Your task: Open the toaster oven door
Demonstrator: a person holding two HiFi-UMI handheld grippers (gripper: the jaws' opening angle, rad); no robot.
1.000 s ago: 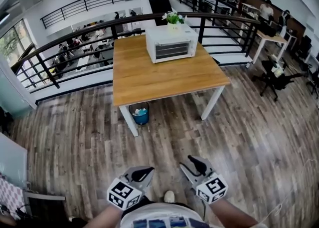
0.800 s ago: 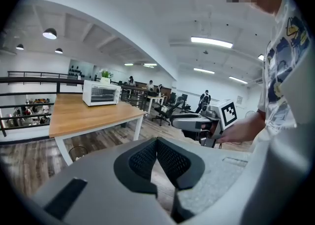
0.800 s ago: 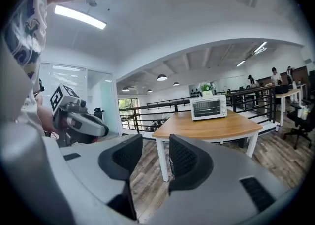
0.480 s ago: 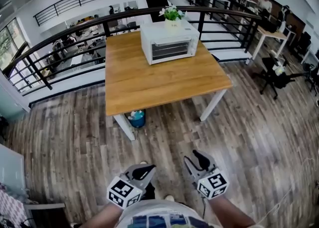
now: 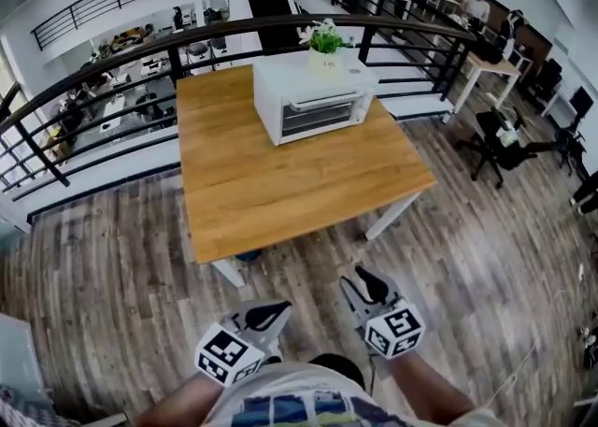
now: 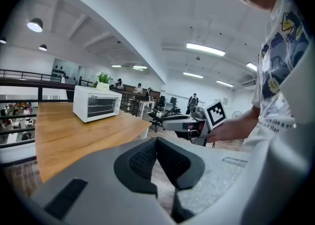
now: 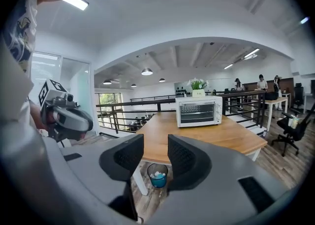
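Observation:
A white toaster oven [image 5: 313, 98] stands at the far side of a wooden table [image 5: 280, 182], its glass door closed. It also shows far off in the left gripper view, toaster oven [image 6: 96, 103], and the right gripper view, toaster oven [image 7: 199, 111]. Both grippers are held low by the person's body, over the floor and well short of the table. My left gripper [image 5: 269, 313] has its jaws together and empty, left gripper [image 6: 156, 143]. My right gripper [image 5: 364, 281] is open with a clear gap, its jaws closing on nothing, right gripper [image 7: 155, 144].
A black railing [image 5: 140, 51] runs behind the table, and a potted plant [image 5: 324, 39] sits behind the oven. A blue bin [image 7: 157, 175] stands under the table. An office chair [image 5: 495, 140] and desks with people are at the right. Wooden floor lies between me and the table.
The table and oven have come nearer and lower in the head view as the person walked toward them. Both grippers stay low by the body.

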